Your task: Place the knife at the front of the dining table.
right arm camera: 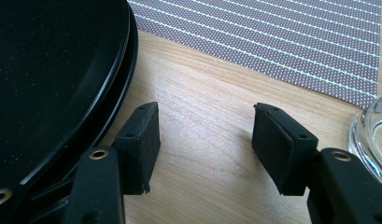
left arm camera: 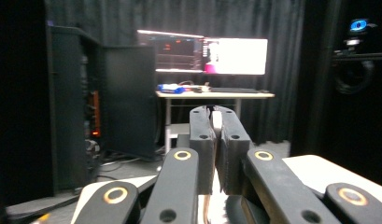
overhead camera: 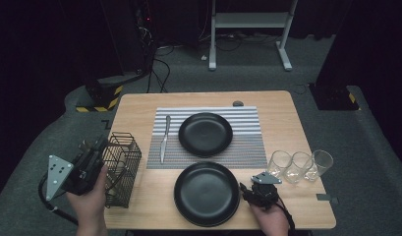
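While your left tongs [left arm camera: 215, 111] stand pressed together on a thin pale metal utensil [left arm camera: 217, 123], what kind of cutlery it is cannot be told. It hangs in the air beside the black wire basket [overhead camera: 122, 169] at the left edge of the wooden tabletop [overhead camera: 287, 128]. Likely handling: light, stiff, smooth, so apt to swivel or slide in the pads. Grip looks narrow; hold mid-handle, flat faces against the pads. Your right tongs [right arm camera: 205, 126] are spread with nothing between them, low over bare wood between the near round black plate [overhead camera: 206, 194] and the 3 clear glasses [overhead camera: 298, 166]. 1 silver knife [overhead camera: 164, 140] lies on the striped placemat [overhead camera: 247, 147].
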Action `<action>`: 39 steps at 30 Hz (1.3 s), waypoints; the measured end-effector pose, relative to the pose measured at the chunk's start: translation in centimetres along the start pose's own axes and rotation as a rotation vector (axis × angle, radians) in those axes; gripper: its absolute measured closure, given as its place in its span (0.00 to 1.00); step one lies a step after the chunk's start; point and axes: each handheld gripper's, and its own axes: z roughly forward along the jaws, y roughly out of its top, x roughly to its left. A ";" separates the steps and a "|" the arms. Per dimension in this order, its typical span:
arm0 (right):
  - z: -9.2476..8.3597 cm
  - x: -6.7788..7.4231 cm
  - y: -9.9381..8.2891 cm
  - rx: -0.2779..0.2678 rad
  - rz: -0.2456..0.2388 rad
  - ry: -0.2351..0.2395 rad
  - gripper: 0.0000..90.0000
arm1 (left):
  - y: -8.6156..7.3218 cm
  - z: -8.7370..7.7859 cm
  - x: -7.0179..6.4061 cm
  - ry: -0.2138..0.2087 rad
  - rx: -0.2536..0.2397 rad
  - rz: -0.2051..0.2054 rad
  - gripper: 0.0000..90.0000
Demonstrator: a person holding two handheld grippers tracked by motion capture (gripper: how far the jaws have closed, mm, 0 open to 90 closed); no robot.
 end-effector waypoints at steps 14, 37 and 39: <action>0.0 0.0 0.0 0.000 0.000 0.000 0.46 | 0.2 -0.3 -1.6 -0.039 -0.049 0.023 0.96; 0.0 0.0 0.0 0.000 0.000 -0.001 0.47 | -1.6 1.8 -4.5 -0.136 0.001 0.018 0.96; -0.1 -0.1 -0.1 -0.010 0.006 0.009 0.50 | -1.7 2.0 -4.9 -0.149 0.006 0.020 0.96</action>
